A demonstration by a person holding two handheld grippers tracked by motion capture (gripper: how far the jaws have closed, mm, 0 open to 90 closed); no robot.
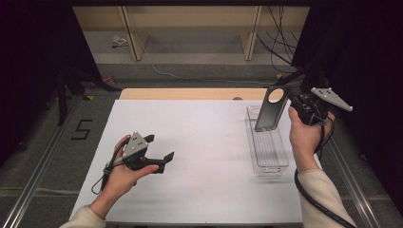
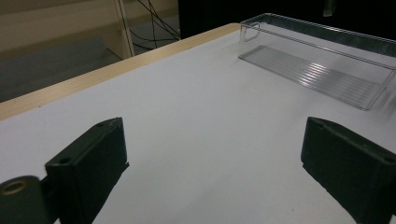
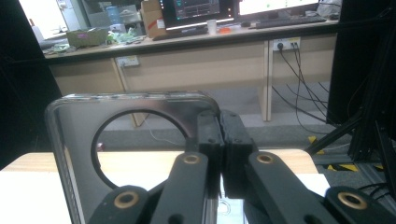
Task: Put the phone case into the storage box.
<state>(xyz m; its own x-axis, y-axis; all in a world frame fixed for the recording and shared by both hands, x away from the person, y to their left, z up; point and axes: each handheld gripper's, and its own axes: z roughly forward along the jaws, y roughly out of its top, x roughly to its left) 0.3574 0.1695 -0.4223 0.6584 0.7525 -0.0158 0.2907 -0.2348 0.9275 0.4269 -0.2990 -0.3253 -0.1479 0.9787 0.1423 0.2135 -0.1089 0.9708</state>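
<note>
Left tool (image 1: 159,148) low, jaws spread wide; right tool (image 1: 288,97) raised, jaws clamped together.

A dark translucent phone case (image 1: 271,109) with a round camera cutout hangs upright, tilted, at two o'clock above the clear plastic tray's (image 1: 274,164) far end.

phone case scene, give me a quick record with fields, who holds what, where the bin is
held item: dark phone case with a round camera cutout, upright
holder: right gripper, jaws shut on the case's edge
case position: lifted over the far end of the clear bin
bin: clear plastic, on the right side of the white table, nothing seen inside
left gripper: open, holding nothing, low over the table's left part
</note>
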